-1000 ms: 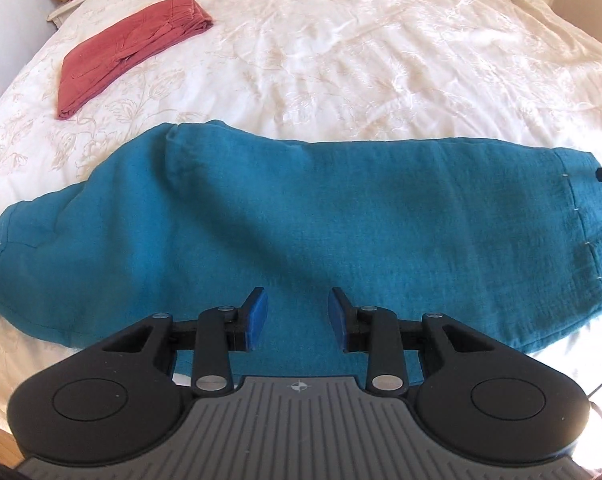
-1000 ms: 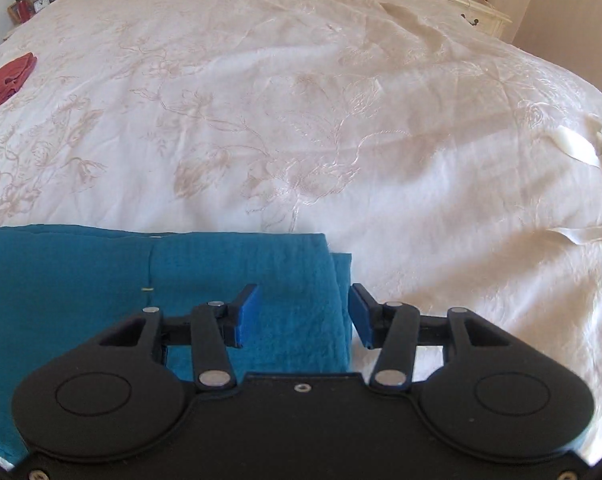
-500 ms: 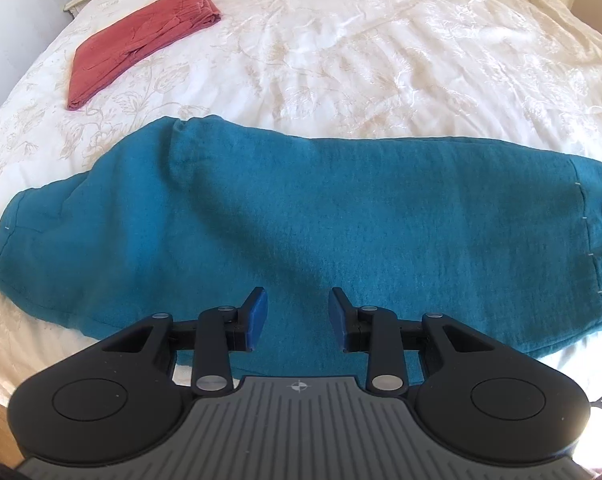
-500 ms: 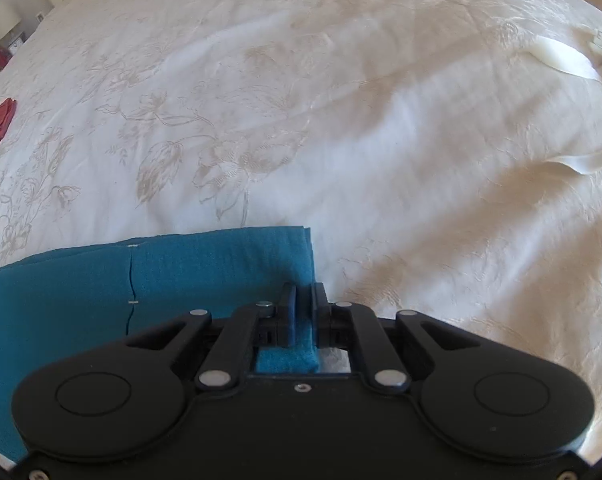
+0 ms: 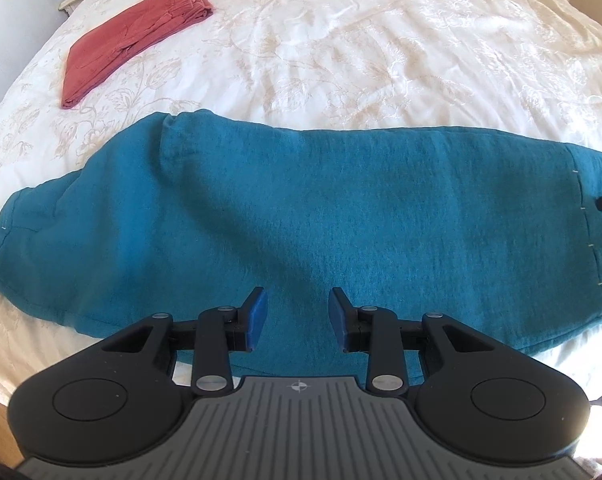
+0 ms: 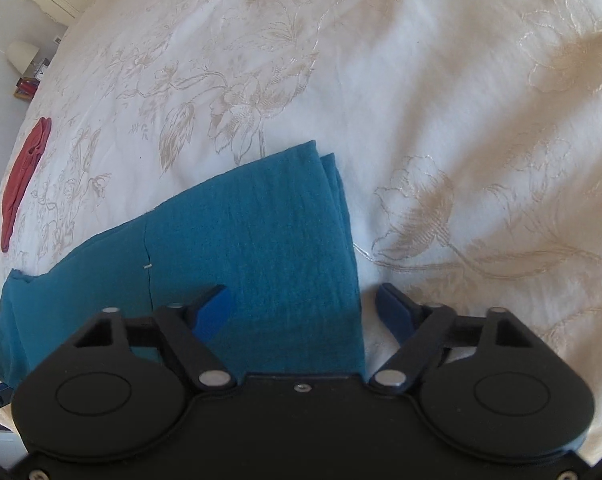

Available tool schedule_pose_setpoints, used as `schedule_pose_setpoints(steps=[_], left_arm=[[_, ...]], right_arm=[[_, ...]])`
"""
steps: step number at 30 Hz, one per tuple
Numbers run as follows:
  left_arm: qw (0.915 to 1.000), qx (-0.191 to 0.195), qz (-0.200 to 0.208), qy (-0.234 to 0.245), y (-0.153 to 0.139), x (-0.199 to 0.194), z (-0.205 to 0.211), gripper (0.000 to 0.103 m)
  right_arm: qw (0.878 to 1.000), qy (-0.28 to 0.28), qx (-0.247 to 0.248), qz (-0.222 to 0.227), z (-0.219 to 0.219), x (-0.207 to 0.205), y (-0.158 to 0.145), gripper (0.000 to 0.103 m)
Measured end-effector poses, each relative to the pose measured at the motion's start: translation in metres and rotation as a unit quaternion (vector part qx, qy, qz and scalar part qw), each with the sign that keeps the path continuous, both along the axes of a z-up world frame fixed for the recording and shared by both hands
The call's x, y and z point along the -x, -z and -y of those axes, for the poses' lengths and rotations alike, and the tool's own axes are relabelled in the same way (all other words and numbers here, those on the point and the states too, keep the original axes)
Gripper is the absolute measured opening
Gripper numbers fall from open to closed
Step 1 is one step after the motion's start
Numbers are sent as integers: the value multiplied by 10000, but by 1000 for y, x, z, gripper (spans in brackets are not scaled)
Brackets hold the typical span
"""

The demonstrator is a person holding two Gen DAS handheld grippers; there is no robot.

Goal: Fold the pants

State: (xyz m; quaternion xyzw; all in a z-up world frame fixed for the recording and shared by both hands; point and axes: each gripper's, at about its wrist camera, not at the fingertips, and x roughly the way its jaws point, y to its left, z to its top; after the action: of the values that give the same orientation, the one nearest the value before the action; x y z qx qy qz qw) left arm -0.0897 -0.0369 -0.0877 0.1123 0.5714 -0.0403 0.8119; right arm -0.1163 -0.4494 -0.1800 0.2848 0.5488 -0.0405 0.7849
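1. I see teal pants [image 5: 321, 208] flat on the bed [image 5: 341, 40], legs stacked.
2. Left gripper [image 5: 297, 320] spread, empty; right gripper [image 6: 305, 312] spread wide astride the hem, empty.
3. Risk: pinching only the top layer, so the stacked legs shear apart.

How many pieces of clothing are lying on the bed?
2: teal pants spread across the near edge, and a folded red garment at the far left. None else shows.
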Motion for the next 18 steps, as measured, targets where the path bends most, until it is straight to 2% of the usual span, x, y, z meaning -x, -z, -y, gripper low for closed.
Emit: schedule_pose_setpoints(steps=[1, 3, 4, 6, 8, 10, 14, 16, 18], left_arm=[[10000, 4, -7, 0, 1, -1, 1, 33], [10000, 23, -32, 39, 2, -4, 6, 33], [10000, 39, -25, 83, 2, -6, 9, 33], [9998, 72, 13, 205, 3, -8, 18, 33], [9993, 141, -11, 342, 9, -11, 28, 36], [9987, 179, -48, 482, 16, -14, 40, 36], [9959, 165, -60, 891, 25, -13, 65, 36], [9945, 234, -78, 1014, 25, -11, 72, 36], [9935, 274, -102, 1096, 27, -9, 79, 37]], right_arm=[[9999, 49, -75, -86, 1, -1, 1, 12], [9989, 140, -428, -155, 3, -1, -2, 13], [9997, -7, -239, -100, -1, -1, -13, 12], [9986, -247, 457, -32, -6, -1, -39, 10], [9981, -69, 605, -64, 6, 1, -49, 10], [9987, 27, 488, -123, 15, 0, -39, 11], [9997, 80, 191, -156, 20, 1, -26, 39], [9998, 138, 173, 16, 25, 15, -32, 73], [10000, 63, 20, 55, 28, 30, -34, 77]])
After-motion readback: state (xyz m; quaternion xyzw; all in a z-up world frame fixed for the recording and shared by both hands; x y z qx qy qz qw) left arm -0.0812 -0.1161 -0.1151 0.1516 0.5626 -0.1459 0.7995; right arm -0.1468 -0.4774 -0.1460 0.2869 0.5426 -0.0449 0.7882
